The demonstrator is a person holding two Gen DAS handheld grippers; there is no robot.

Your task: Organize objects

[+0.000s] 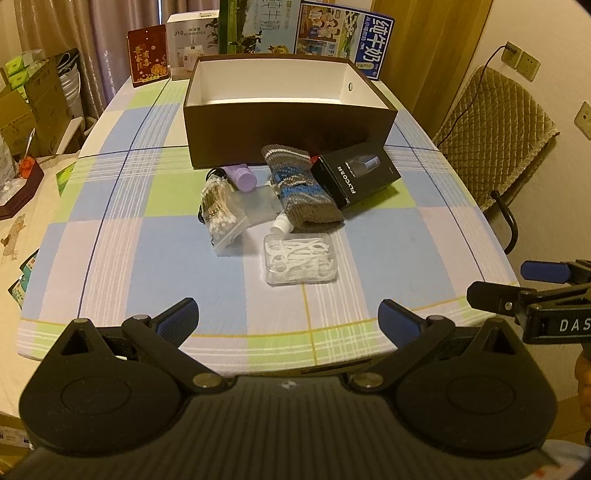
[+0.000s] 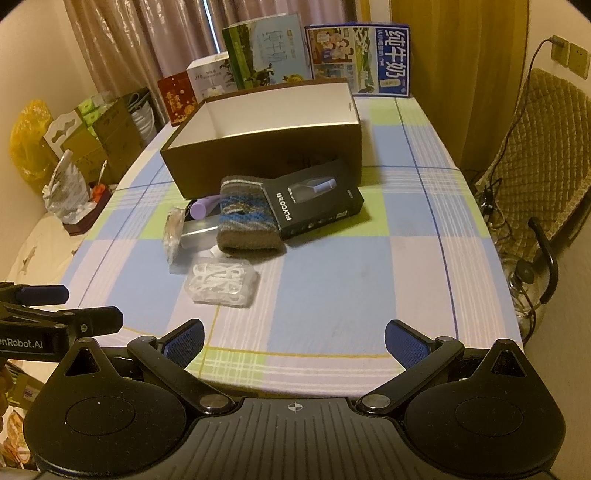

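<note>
A dark brown open box (image 1: 288,136) (image 2: 266,147) with a white inside stands mid-table and looks empty. In front of it lies a pile: a black FLYCO box (image 1: 356,177) (image 2: 314,199), a striped knit pouch (image 1: 301,192) (image 2: 245,221), a purple bottle (image 1: 242,176) (image 2: 202,207), a bag of cotton swabs (image 1: 221,218) (image 2: 173,232), and a clear case of floss picks (image 1: 300,261) (image 2: 221,282). My left gripper (image 1: 290,317) is open near the front edge, nothing between its fingers. My right gripper (image 2: 293,338) is open too, beside the left one.
Milk cartons (image 1: 338,35) (image 2: 360,59) and gift boxes (image 1: 147,55) line the table's far edge. A padded chair (image 1: 495,125) (image 2: 535,155) stands to the right. Cardboard boxes (image 1: 33,107) crowd the left. The checked cloth (image 1: 147,251) is bare near the front.
</note>
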